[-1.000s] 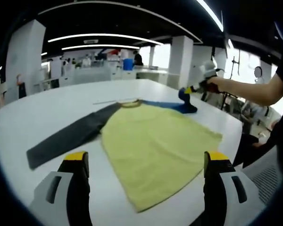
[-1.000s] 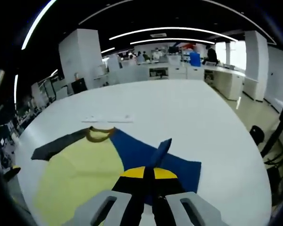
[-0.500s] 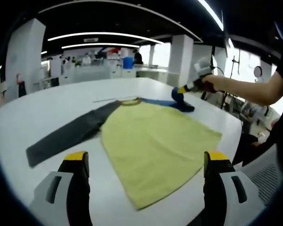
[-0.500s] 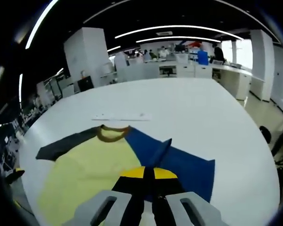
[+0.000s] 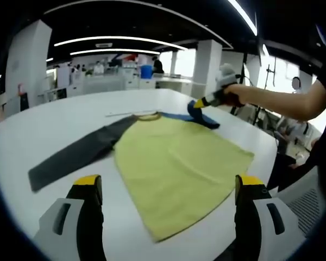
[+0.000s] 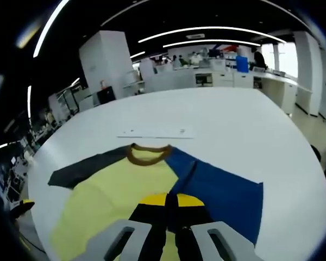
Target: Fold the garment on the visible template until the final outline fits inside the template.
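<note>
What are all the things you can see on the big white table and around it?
Shirt: one, yellow body, brown collar, spread flat on the table.
Grey sleeve: one, dark grey, stretched flat.
Blue sleeve: one, blue, pinched and partly lifted.
Strip: one, white, beyond the collar.
Table: one, white.
Desks, pillars: several, white, in the background.
Left gripper: one, yellow-tipped, open, empty.
Right gripper: one, yellow-tipped, shut on the blue sleeve.
Person's arm: one, holding the right gripper.
</note>
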Action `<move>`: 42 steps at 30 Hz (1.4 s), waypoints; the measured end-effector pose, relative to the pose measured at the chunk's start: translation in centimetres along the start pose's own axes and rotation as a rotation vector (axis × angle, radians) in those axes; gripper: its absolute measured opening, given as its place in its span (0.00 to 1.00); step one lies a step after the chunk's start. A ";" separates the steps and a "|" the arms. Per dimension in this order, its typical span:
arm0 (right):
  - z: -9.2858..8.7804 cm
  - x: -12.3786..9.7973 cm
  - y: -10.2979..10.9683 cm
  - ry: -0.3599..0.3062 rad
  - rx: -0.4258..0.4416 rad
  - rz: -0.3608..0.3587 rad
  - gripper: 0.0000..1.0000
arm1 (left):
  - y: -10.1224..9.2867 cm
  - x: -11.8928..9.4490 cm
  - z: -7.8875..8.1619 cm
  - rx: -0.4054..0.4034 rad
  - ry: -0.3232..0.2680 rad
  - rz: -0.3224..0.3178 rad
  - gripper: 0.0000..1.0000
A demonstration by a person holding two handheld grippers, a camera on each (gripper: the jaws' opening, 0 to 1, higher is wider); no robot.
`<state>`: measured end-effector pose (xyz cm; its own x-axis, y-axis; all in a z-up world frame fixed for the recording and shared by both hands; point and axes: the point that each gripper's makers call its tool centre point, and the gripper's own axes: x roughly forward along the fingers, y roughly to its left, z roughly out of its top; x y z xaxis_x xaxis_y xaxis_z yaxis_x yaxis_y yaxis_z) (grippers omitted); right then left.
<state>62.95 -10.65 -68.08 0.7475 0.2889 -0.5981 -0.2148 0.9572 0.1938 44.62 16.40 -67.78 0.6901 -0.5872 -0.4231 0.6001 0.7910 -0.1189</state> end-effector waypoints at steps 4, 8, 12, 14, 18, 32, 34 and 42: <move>-0.3 0.3 1.2 0.009 -0.014 0.016 0.00 | 0.1 0.0 -0.1 0.003 0.004 0.006 0.98; -0.2 1.0 1.8 0.020 -0.023 0.024 0.00 | 0.2 -0.1 -0.3 0.002 0.010 0.010 0.98; 0.4 2.1 2.2 0.020 -0.033 0.040 0.00 | 0.1 -0.1 -0.5 -0.001 0.014 0.009 0.98; 0.9 2.8 2.7 0.005 -0.030 0.060 0.00 | 0.1 -0.1 -0.7 0.001 0.025 0.009 0.97; 1.2 3.9 3.4 0.011 -0.038 0.075 0.00 | 0.1 -0.1 -0.9 0.003 0.029 0.012 0.97; 1.6 5.7 7.0 0.018 -0.075 0.129 0.00 | 0.6 -0.4 -0.5 -0.019 -0.007 0.032 0.98; 1.6 6.0 7.6 0.022 -0.075 0.136 0.00 | 0.5 -0.4 -0.6 -0.018 -0.001 0.030 0.98; 1.9 6.6 10.3 0.034 -0.088 0.169 0.00 | 0.7 -0.2 -0.7 -0.014 0.010 0.026 0.98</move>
<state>66.87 1.09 -68.60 0.6749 0.4444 -0.5891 -0.3907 0.8924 0.2257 44.61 17.20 -68.45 0.7011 -0.5648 -0.4353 0.5765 0.8082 -0.1201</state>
